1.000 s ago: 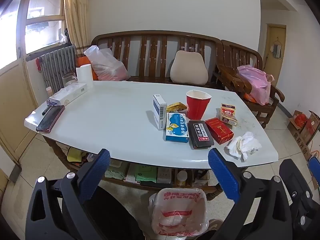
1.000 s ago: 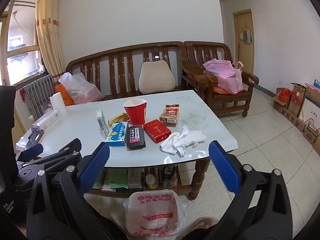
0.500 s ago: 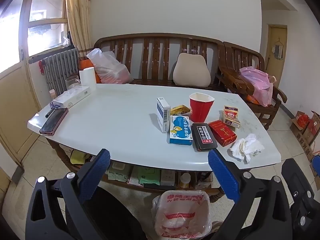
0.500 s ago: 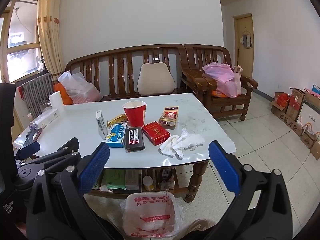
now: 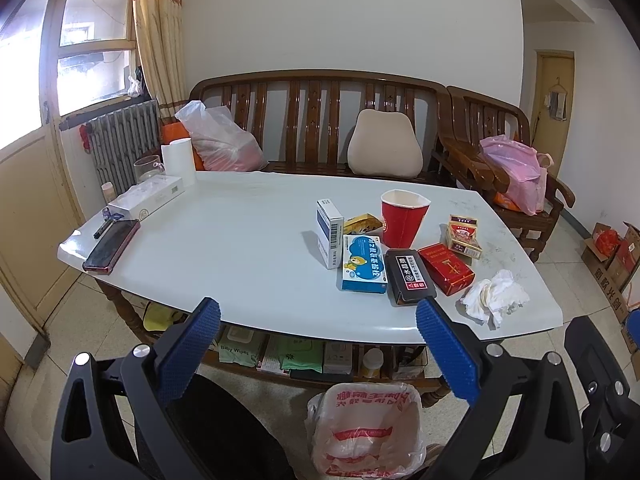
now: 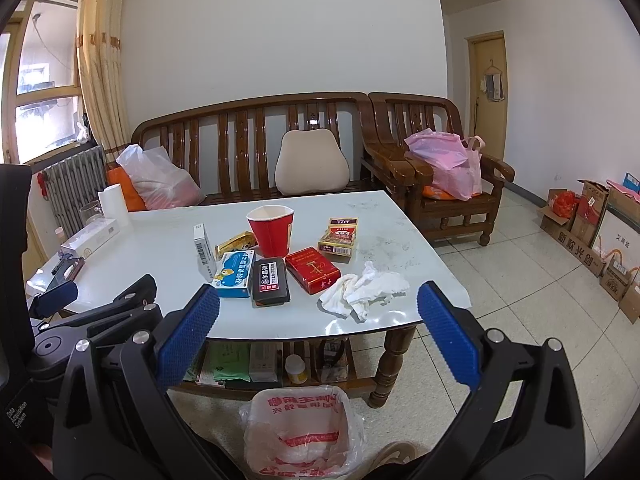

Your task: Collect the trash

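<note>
Blue-padded, your left gripper [image 5: 318,320] and right gripper [image 6: 318,318] both hang level before the table's [image 5: 248,256] near edge, jaws spread wide, holding nothing. Crumpled white tissue [image 6: 364,288] lies on the table beyond your right gripper; the bag-lined bin [image 6: 300,428] stands on the floor below.

A crumpled white tissue [image 6: 365,289] is lying near the table's front right corner, just beside a red packet [image 6: 313,269]. A bin lined with a white plastic bag [image 6: 300,432] is standing open on the floor below.
</note>
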A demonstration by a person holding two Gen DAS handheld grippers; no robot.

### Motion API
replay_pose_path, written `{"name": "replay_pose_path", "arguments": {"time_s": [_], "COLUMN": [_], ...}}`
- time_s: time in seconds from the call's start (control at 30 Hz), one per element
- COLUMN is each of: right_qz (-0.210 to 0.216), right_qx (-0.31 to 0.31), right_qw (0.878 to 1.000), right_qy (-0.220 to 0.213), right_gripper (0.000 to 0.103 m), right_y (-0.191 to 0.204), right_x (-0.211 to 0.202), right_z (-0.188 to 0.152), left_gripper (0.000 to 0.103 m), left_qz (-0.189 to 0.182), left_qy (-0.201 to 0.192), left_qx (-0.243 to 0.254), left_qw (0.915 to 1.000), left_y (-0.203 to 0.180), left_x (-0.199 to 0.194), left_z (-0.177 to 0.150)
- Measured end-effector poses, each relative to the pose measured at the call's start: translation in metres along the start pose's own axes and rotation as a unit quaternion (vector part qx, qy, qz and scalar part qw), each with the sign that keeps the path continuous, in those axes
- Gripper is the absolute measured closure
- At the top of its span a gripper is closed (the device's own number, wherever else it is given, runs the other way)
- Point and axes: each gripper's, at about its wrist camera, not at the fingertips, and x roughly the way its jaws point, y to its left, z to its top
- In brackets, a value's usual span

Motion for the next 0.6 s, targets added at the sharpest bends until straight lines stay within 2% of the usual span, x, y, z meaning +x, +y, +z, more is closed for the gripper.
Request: {"name": "replay_pose_path", "arguments": {"time_s": [0.6], "right_qz": [-0.002], "right_qx": [-0.002], "right_qw": [1.0], "right_qy": [-0.003], "right_gripper": [0.006], "right_y": [-0.0016], "right_x": [-0.0024], "right_z": [0.001], "left_gripper": [0.007], "left_qz": [0.001], "left_qy": [-0.001], "left_qx": [0.001], "left_qw": [1.0], "left_y": [0.001], "left_x": [-0.0024], "left_z": [-0.0028]}}
